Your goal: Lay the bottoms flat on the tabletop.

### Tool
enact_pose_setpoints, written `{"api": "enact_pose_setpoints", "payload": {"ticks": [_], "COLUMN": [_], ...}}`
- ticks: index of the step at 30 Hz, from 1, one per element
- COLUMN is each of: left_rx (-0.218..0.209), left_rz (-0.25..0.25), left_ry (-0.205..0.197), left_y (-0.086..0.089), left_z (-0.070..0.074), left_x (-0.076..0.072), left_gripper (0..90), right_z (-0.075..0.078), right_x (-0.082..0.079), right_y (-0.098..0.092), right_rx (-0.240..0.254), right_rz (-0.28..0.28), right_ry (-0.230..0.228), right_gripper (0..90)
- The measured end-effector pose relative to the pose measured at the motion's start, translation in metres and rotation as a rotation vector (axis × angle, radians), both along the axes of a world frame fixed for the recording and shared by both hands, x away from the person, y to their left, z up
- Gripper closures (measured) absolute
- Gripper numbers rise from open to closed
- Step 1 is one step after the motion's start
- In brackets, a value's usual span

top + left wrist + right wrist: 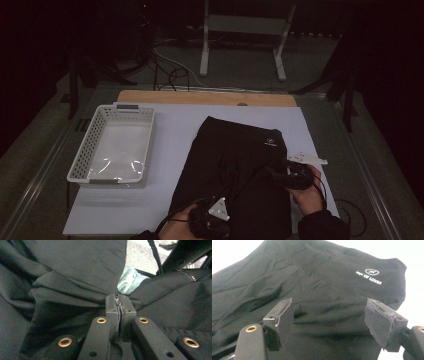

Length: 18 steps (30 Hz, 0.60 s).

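A black garment (235, 160) with a small white logo (270, 141) lies spread on a white sheet, its logo end toward the far side. At the garment's near edge, my left gripper (212, 218) is shut on a fold of the black cloth. In the left gripper view the pads (120, 305) pinch the bunched fabric (75, 267). My right gripper (276, 172) hovers over the garment's right side and is open. Its jaws (329, 315) stand wide apart above the dark cloth (319, 282), with nothing between them and the logo (369, 277) beyond.
A white perforated basket (80, 162) stands empty on the left of the white sheet (170, 130). A wooden board edge (200, 97) runs along the far side. Behind the table are cables and a white stand (205, 50) on the floor.
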<state>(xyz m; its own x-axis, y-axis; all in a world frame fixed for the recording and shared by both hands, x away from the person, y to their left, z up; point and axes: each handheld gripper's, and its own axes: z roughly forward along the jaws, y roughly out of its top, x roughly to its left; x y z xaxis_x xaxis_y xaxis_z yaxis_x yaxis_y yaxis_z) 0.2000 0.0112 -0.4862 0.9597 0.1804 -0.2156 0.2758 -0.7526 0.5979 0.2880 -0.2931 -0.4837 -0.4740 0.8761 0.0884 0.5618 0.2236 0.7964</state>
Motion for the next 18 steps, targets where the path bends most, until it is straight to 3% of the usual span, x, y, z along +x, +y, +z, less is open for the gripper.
{"api": "enact_pose_setpoints", "payload": {"ticks": [2, 5, 10, 17, 18], "left_rx": [-0.020, -0.053, -0.053, -0.045, -0.044], "left_rz": [0.044, 0.111, 0.250, 0.378, 0.386], "left_ry": [-0.011, -0.031, -0.061, -0.099, -0.105], "left_y": [0.004, 0.012, 0.030, 0.045, 0.046], "left_z": [0.001, 0.005, 0.003, -0.003, -0.003], "left_x": [0.004, 0.010, 0.027, 0.040, 0.041], "left_gripper": [72.4, 58.4, 49.8, 43.7, 42.3], "right_z": [0.000, 0.000, -0.001, -0.007, -0.010], "right_x": [0.000, 0.000, 0.003, 0.008, 0.011], "right_y": [0.000, -0.003, -0.010, -0.025, -0.027], "right_rx": [0.000, 0.003, -0.001, -0.011, -0.041], "right_rz": [0.001, -0.006, -0.031, -0.094, -0.123], "right_ry": [0.000, 0.000, 0.000, 0.030, 0.040], "right_gripper": [24.4, 24.4, 24.4, 24.5, 25.6]}}
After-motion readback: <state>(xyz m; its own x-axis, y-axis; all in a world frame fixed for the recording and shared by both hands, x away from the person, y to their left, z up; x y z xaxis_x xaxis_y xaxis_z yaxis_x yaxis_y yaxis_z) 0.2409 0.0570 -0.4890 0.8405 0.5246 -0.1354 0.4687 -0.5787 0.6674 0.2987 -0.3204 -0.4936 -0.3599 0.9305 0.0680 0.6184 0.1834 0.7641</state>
